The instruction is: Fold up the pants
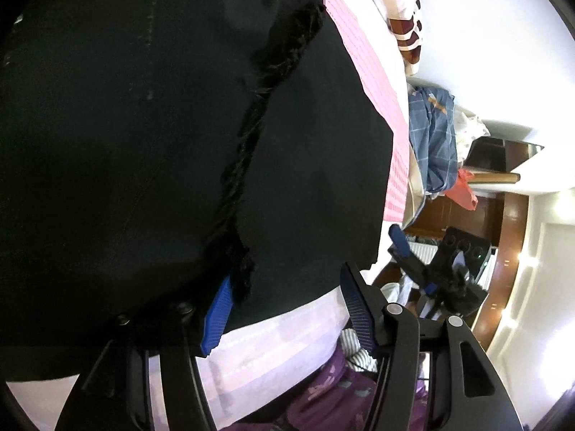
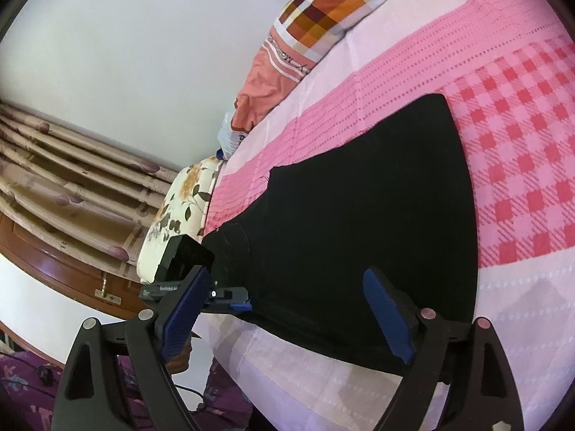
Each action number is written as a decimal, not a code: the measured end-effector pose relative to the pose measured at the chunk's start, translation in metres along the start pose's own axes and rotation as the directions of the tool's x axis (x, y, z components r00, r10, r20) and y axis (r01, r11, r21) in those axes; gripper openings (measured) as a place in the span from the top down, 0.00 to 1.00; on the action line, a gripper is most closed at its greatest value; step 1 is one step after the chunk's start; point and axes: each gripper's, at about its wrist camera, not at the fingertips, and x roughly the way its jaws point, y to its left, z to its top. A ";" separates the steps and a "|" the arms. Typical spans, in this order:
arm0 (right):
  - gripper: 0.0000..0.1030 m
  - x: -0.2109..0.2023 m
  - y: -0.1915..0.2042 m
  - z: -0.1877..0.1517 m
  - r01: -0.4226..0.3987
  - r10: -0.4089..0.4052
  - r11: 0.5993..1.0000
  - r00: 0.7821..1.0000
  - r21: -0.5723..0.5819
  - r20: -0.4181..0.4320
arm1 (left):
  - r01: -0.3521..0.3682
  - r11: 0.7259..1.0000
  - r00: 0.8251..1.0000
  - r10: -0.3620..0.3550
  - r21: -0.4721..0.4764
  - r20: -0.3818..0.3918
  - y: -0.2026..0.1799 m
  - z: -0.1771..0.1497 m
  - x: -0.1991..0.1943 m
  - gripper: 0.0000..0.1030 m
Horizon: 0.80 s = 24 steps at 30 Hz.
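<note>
We saw both grippers spread over the black pants (image 2: pixel 359 222) on the pink bedspread (image 2: pixel 521 151): left gripper (image 1: pixel 287 309) and right gripper (image 2: pixel 284 316) gripped nothing.

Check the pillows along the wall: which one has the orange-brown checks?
The far checked pillow, top of the right wrist view; the floral pillow is cream with leaves.

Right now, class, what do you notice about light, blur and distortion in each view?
Left wrist view: the black pants fill the frame, underexposed and nearly featureless; ceiling lights glare at right. Right wrist view: evenly lit, the pink bedspread sharp, its checks bowed by the fisheye, corners dark.
</note>
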 end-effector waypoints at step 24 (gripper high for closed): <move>0.17 -0.001 -0.001 0.001 -0.004 0.004 1.000 1.000 0.023 -0.001 | -0.004 0.998 0.996 0.010 -0.063 0.094 0.015 -0.026 -0.011 0.80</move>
